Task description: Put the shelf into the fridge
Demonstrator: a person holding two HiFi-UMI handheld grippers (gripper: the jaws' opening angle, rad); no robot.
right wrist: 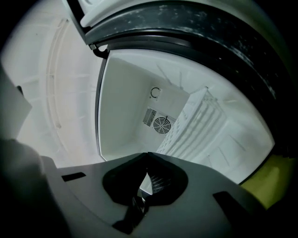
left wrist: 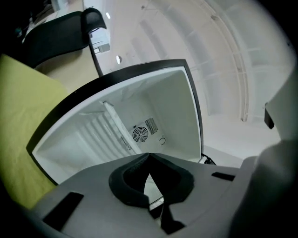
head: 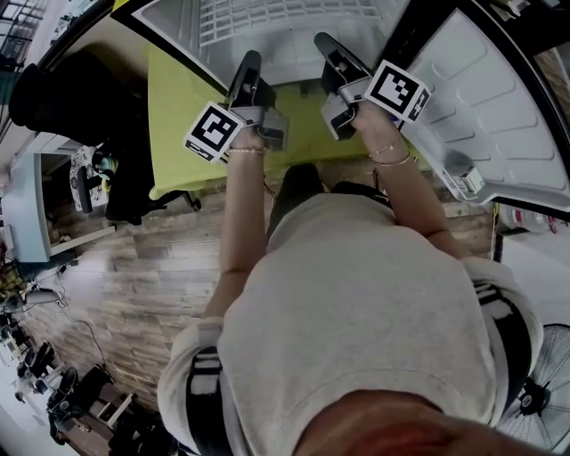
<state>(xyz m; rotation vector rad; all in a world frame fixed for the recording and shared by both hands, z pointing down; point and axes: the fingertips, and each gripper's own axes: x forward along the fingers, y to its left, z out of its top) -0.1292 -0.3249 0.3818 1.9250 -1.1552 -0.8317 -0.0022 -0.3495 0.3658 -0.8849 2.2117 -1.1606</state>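
The white wire shelf (head: 287,21) sits inside the open fridge (left wrist: 181,111), on the side away from the door (head: 499,107), with one edge running back toward the round vent (right wrist: 162,124) in the rear wall; whether it rests on its rails I cannot tell. The left gripper (left wrist: 149,154) has its jaws pressed together with nothing between them, and it points into the compartment, apart from the shelf. The right gripper (right wrist: 147,154) is likewise closed and empty, just beside the left one at the fridge's mouth. The fridge stands on a yellow-green desk (head: 178,116) above a wooden floor (head: 134,294).
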